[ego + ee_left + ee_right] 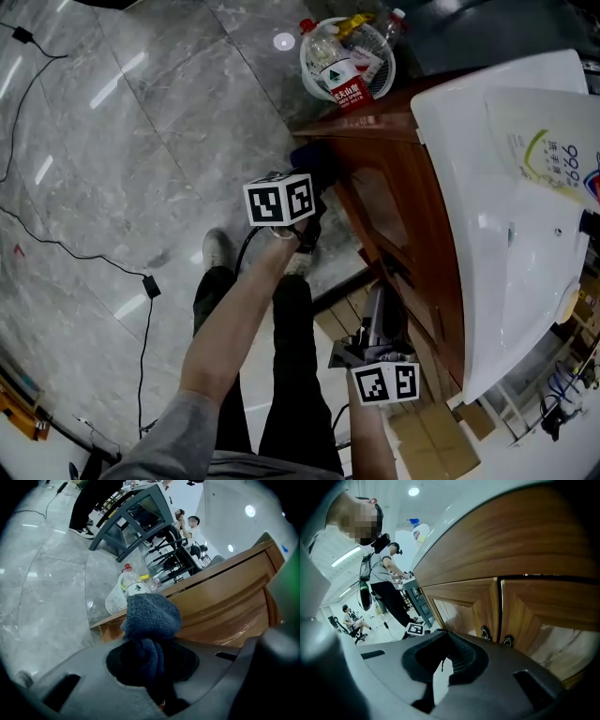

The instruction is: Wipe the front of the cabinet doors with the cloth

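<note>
Head view: I have the left gripper [307, 178] carrying the dark blue cloth [312, 157] at the far end of the wooden cabinet [394, 220].
In the left gripper view, the left gripper's [151, 665] jaws are clamped together on the knitted cloth [152, 616], which bunches up above them in front of the cabinet's brown moulding [225, 616]. I cannot tell whether it touches the wood. A white basket of bottles [117, 601] stands on the grey floor [112, 169] beyond that end. In the right gripper view, the right gripper [442, 666] has its jaws a narrow gap apart with nothing between them, and it faces the two cabinet doors [464, 606] and their small dark knobs [484, 632]. A white washbasin top [497, 187] covers the cabinet.
</note>
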A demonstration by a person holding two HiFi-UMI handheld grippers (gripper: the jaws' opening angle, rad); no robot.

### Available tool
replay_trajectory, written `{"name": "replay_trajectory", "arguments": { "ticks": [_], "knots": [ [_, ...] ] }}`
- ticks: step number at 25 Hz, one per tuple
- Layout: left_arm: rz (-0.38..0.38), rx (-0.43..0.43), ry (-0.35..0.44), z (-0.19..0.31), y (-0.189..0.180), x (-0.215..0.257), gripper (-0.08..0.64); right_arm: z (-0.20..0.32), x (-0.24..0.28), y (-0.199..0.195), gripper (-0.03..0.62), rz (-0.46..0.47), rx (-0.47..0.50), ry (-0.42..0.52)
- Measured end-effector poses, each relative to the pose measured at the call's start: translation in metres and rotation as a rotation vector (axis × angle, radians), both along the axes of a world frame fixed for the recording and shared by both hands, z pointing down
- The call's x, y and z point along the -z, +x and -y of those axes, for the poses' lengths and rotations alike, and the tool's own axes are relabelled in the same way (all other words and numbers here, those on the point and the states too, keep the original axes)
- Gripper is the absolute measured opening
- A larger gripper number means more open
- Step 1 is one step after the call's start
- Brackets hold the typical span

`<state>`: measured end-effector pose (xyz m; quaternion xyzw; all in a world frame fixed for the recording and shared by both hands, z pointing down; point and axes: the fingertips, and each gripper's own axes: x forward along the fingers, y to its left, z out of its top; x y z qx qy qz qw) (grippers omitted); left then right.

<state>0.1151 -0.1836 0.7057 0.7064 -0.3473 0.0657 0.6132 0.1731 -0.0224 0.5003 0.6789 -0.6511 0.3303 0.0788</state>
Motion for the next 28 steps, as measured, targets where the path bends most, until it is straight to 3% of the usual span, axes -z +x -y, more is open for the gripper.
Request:
{"name": "replay_trajectory", "arguments": {
  "ticks": [7, 12, 21, 28],
  "knots": [
    [0.021, -0.005, 0.003, 0.002, -0.006, -0.004, 0.051, 0.001, -0.002, -0.002, 0.011, 0.003, 0.004, 0.007],
    [-0.007, 0.002, 0.042, -0.005, -0.018, 0.025, 0.051, 0.003, 0.001, -0.006, 0.011, 0.007, 0.017, 0.021],
    [-0.007, -0.024, 0.256, -0.027, -0.060, 0.132, 0.051, 0.017, 0.020, -0.034, 0.011, 0.032, 0.071, 0.091],
    [0.011, -0.067, 0.363, -0.057, -0.078, 0.200, 0.051, 0.022, 0.045, -0.048, 0.011, 0.054, 0.068, 0.150]
  ]
}}
